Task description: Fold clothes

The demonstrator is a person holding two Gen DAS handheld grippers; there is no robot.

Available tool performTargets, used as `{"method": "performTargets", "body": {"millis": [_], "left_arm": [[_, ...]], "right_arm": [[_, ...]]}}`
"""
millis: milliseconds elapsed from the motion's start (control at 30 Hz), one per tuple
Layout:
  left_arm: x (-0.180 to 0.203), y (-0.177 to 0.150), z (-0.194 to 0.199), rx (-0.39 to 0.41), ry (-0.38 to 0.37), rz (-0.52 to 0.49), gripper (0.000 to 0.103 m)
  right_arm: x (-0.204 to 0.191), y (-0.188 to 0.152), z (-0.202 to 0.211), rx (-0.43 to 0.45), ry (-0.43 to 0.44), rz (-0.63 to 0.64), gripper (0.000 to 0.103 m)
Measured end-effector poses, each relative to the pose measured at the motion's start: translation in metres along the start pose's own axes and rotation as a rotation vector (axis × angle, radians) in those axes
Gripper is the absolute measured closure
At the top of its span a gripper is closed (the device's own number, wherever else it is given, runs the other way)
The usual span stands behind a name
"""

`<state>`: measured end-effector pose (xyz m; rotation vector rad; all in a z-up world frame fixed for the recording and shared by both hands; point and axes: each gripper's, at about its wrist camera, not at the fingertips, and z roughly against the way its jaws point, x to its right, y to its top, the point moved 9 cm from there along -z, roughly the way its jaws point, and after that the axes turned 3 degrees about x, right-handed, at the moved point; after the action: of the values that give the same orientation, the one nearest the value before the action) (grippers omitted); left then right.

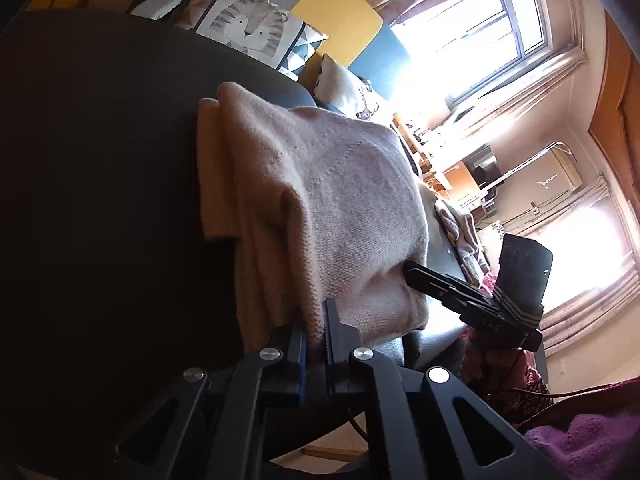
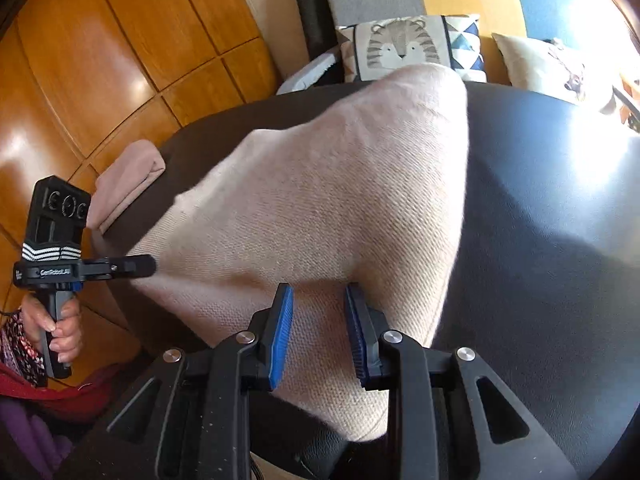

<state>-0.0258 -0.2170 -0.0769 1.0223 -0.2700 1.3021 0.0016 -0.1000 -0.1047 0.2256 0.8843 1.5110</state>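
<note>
- Pink knit sweater (image 2: 328,208) lies draped over the dark round bench (image 2: 540,208), lifted at its near edge
- Left hand-held gripper (image 1: 316,328) clamped on its hem; right hand-held gripper (image 2: 318,328) pinching a bunched fold
- Judged soft, light, limp; best held at hem corners

Both of our tools are matte black. In the left wrist view, the left gripper (image 1: 316,332) fills the bottom centre: angular black linkage arms with triangular cut-outs, round silver screws at the joints, and dark blue ribbed pads on the inner faces. The right gripper (image 2: 318,328) looks the same in its own view, with brighter blue pads. At the left edge of the right wrist view we see the other tool's boxy black camera housing, a black-and-white striped band, white lettering, a grey-and-black handle, and our hand (image 2: 60,326) beside a floral sleeve and dark red cloth.
</note>
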Motion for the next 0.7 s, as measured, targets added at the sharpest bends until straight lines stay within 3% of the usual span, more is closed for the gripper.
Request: {"method": "performTargets", "body": {"millis": [67,233,300,367,533,633,667,700], "left_arm": [[0.004,0.0,0.002,0.014,-0.004,-0.019,0.097],[-0.012,-0.013,-0.014,-0.033,0.072,-0.048,0.097],[-0.017,-0.015,-0.016,-0.029,0.058,-0.009,0.097],[-0.021,-0.014,-0.014,-0.011,0.03,0.038,0.097],[-0.027,-0.015,-0.012,0.0,-0.002,0.09,0.097],[-0.026,-0.014,-0.008,0.003,-0.017,0.106,0.097],[-0.025,-0.013,-0.007,0.006,-0.023,0.111,0.096],[-0.024,-0.013,-0.006,0.011,-0.031,0.117,0.096]], "right_arm": [[-0.002,-0.002,0.003,-0.004,0.021,0.004,0.074],[-0.014,-0.013,0.012,-0.05,0.032,0.118,0.074],[-0.023,-0.021,0.021,-0.058,0.036,0.192,0.055],[-0.031,-0.028,0.028,-0.032,-0.022,0.309,0.047],[-0.046,-0.039,0.022,0.03,-0.159,0.555,0.047],[-0.054,-0.048,0.004,0.007,-0.213,0.671,0.048],[-0.055,-0.049,-0.001,0.004,-0.229,0.69,0.056],[-0.054,-0.049,-0.004,0.005,-0.244,0.696,0.071]]}}
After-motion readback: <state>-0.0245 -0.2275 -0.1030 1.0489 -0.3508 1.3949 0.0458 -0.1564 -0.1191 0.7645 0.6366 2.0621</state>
